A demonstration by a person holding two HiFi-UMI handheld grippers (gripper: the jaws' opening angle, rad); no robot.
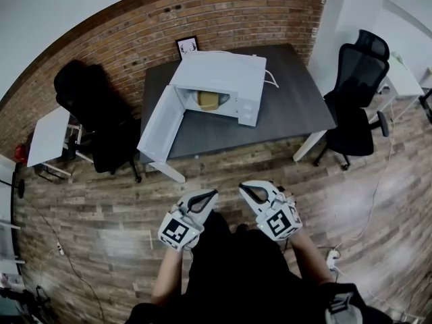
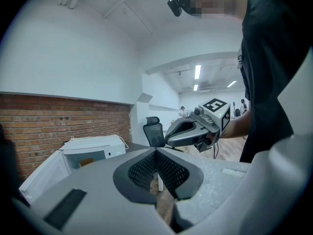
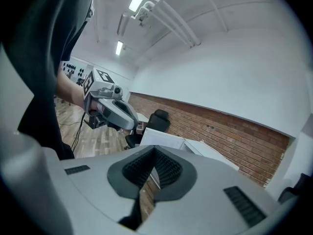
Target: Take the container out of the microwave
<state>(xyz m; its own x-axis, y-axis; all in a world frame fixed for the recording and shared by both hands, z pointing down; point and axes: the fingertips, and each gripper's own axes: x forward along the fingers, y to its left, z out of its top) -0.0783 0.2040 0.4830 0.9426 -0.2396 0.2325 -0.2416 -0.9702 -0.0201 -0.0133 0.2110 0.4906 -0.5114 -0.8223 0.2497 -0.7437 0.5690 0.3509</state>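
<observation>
A wood-plank floor (image 1: pixel 101 208) runs up to a brick wall (image 1: pixel 223 12) at the 12 o'clock side of the head view. A dark table (image 1: pixel 297 100) stands against that wall, with a small picture frame (image 1: pixel 188 46) propped at its far edge.

The white microwave (image 1: pixel 219 76) sits on the table at 12 o'clock from the person. Its door (image 1: pixel 160 123) is swung fully open toward 8 o'clock and overhangs the table's left edge. The container (image 1: pixel 208 100) – a tan item – rests inside the microwave cavity, toward its left half.

One black office chair (image 1: pixel 94 113) stands at 10 o'clock beside a white desk (image 1: pixel 48 137). A second black chair (image 1: pixel 358 79) stands at 2 o'clock, next to the table's right end.

Both grippers are held low in front of the person, over the floor and well apart from the table.
- Left gripper (image 1: pixel 206 196): its own view shows the two ribbed pads meeting at the tips, with nothing between them.
- Right gripper (image 1: pixel 253 193): its own view shows the same – pads pressed together at the tips, nothing gripped.

The two grippers are near each other, tips angled toward the microwave.
</observation>
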